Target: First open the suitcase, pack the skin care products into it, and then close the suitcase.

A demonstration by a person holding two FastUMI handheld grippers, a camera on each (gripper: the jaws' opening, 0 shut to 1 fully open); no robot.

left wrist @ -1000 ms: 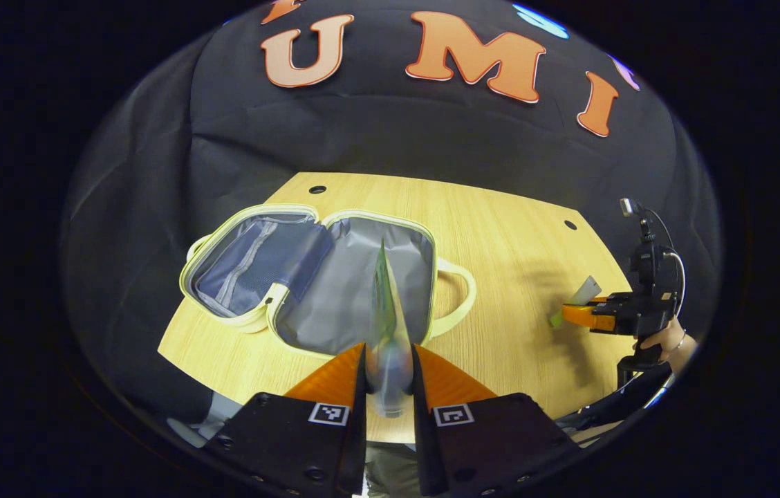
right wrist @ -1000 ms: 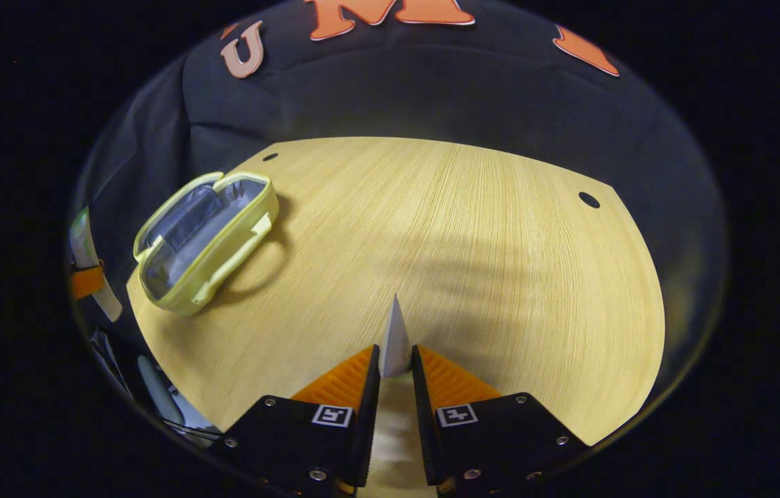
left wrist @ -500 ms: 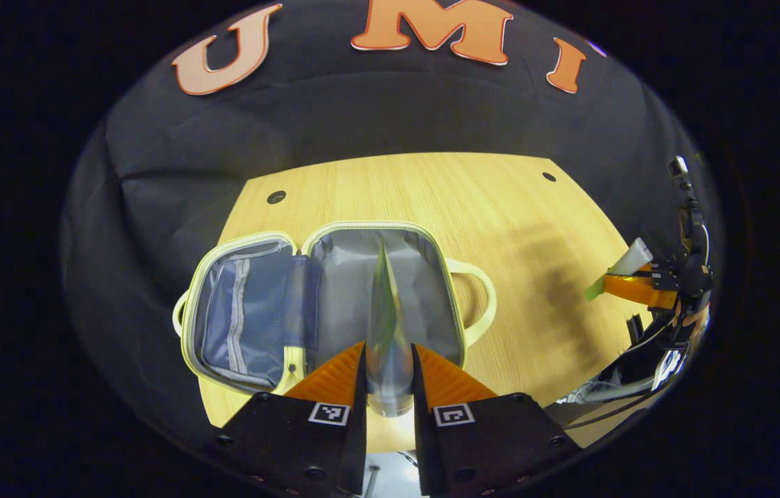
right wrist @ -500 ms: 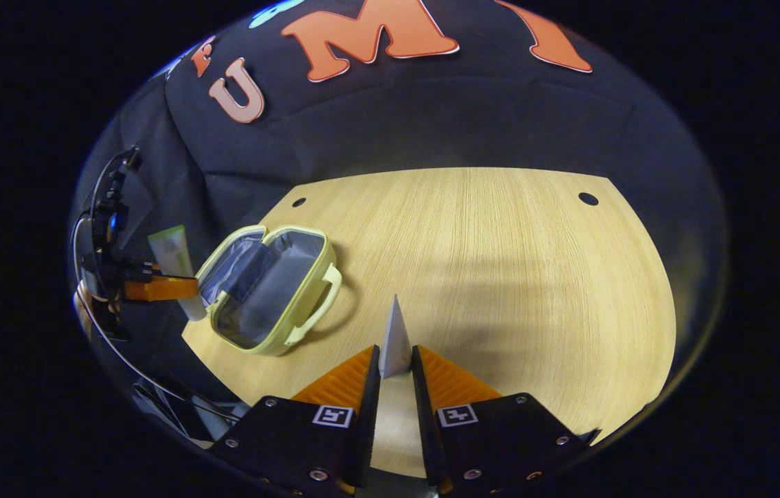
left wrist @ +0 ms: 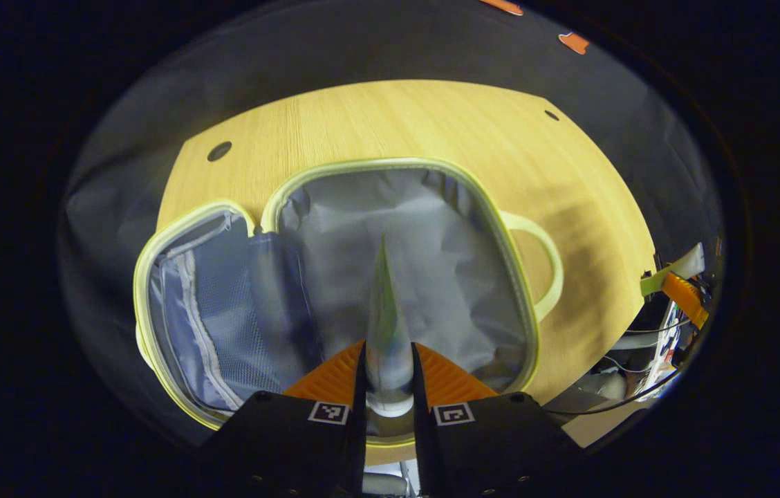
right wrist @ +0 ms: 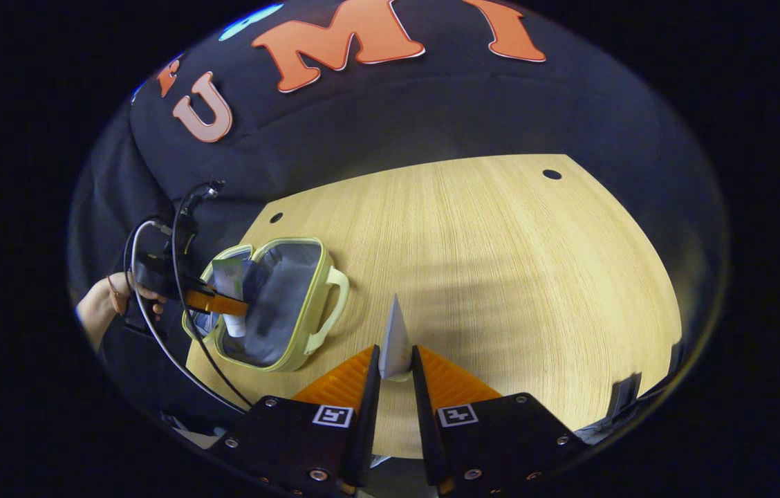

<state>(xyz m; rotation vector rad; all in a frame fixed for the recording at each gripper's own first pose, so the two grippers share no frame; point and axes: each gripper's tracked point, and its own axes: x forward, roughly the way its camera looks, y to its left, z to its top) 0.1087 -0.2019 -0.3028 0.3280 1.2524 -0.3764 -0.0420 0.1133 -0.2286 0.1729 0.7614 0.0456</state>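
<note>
The pale yellow suitcase point(left wrist: 335, 169) lies open on the wooden table point(left wrist: 431, 117), its grey lining and mesh pocket showing. My left gripper point(left wrist: 388, 360) is shut on a green-and-white tube point(left wrist: 385, 311), held just above the right-hand compartment. In the right gripper view the suitcase point(right wrist: 317, 304) sits at the left, with the left gripper point(right wrist: 220, 303) and its tube point(right wrist: 229, 283) over it. My right gripper point(right wrist: 395, 363) is shut on a white tube point(right wrist: 395, 339), held above the table to the right of the suitcase. That white tube point(left wrist: 673, 273) also appears at the far right of the left gripper view.
A person's hand point(right wrist: 110, 304) holds the left gripper, with cables trailing down. Small dark holes point(right wrist: 552, 174) mark the table's far corners. The black booth wall rises behind the table. Bare wood point(right wrist: 514, 277) stretches to the right of the suitcase.
My left gripper has moved forward and down with the green tube, so the open suitcase is now much closer. The right gripper has swung slightly left, still holding the white tube.
</note>
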